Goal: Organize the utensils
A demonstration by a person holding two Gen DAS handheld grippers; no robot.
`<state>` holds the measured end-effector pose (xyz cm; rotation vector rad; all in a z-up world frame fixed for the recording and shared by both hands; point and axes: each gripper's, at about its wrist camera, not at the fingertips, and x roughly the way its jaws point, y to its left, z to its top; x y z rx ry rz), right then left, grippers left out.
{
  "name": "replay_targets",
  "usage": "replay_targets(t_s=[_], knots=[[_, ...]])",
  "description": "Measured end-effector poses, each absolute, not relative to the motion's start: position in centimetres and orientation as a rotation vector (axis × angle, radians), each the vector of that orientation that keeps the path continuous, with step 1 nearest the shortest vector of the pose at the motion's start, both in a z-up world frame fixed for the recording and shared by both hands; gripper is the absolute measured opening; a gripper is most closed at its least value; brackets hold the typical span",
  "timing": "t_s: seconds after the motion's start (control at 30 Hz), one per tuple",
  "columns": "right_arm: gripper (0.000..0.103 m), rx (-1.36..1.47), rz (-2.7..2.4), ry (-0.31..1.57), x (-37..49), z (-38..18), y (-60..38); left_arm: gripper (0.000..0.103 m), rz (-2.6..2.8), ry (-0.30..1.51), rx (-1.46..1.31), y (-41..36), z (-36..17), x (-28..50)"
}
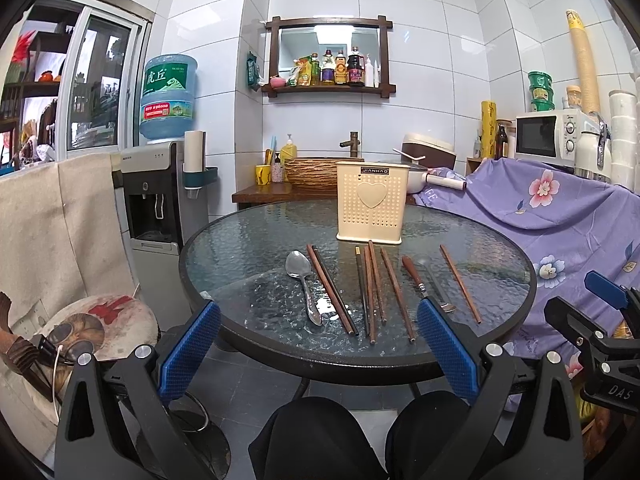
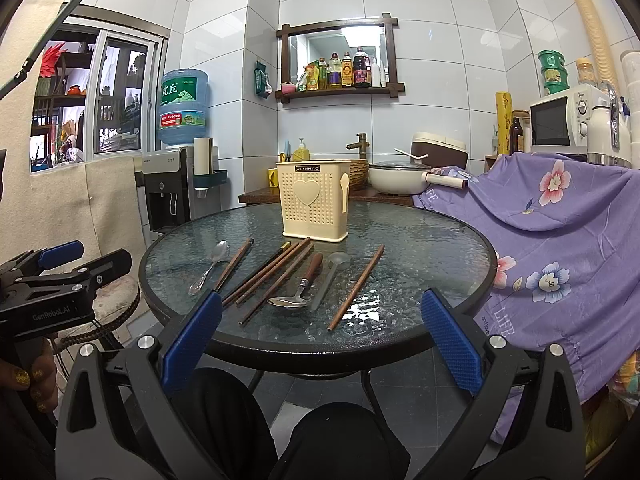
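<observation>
A cream perforated utensil holder (image 1: pixel 372 204) (image 2: pixel 314 205) stands upright at the far side of a round glass table (image 1: pixel 248 236) (image 2: pixel 432 240). In front of it lie a steel spoon (image 1: pixel 302 280) (image 2: pixel 210 266), several brown chopsticks (image 1: pixel 332 290) (image 2: pixel 272 272), a wooden-handled spoon (image 1: pixel 416 276) (image 2: pixel 304 284), a clear plastic spoon (image 2: pixel 330 276) and a lone chopstick (image 1: pixel 460 284) (image 2: pixel 356 288). My left gripper (image 1: pixel 318 340) hangs open short of the table's near edge, holding nothing. My right gripper (image 2: pixel 320 334) is open too, also off the near edge.
A purple flowered cloth (image 1: pixel 560 216) (image 2: pixel 560 232) drapes furniture to the right. A water dispenser (image 1: pixel 154 196) and a stool (image 1: pixel 100 328) stand on the left. Behind the table is a counter with a basin and a pot (image 2: pixel 394 178). The person's dark-clothed knees (image 1: pixel 320 436) sit below the grippers.
</observation>
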<state>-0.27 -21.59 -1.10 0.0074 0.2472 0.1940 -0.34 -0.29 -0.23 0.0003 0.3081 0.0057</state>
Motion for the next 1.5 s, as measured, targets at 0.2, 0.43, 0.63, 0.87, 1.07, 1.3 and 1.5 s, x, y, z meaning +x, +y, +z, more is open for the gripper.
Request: replay_targets(t_s=[0.2,0.43,0.63,0.87,1.07,1.3,1.5], knots=[[0.098,0.008,0.193,0.247,-0.27,-1.09,-21.6,0.097,0.007,0.304,0.006,-0.47,0.18,-0.32],[0.098,0.008,0.194,0.248,-0.26,-1.06,-21.64,0.097,0.007,0.305,0.008,-0.72,0.36,-0.11],[0.098,0.008,0.194,0.247,-0.27,-1.05,-21.66,0.097,0.006,0.306,0.007,-0.62,0.28,-0.29],[0.098,0.009,0.193,0.247,-0.24,-1.04,-21.67,0.097,0.002,0.305,0.006,-0.35,0.27,-0.42],[0.098,0.009,0.194,0.247,-0.24,-1.05,-21.67,0.097,0.003,0.304,0.007,-0.38,0.3,-0.42],[0.098,0.009,0.194,0.248,-0.23,-1.06,-21.66,0.097,0.003,0.305,0.008,-0.42,0.33,-0.42],[0.098,0.01,0.194,0.248,-0.23,-1.06,-21.65,0.097,0.003,0.305,0.008,-0.37,0.25,-0.43]])
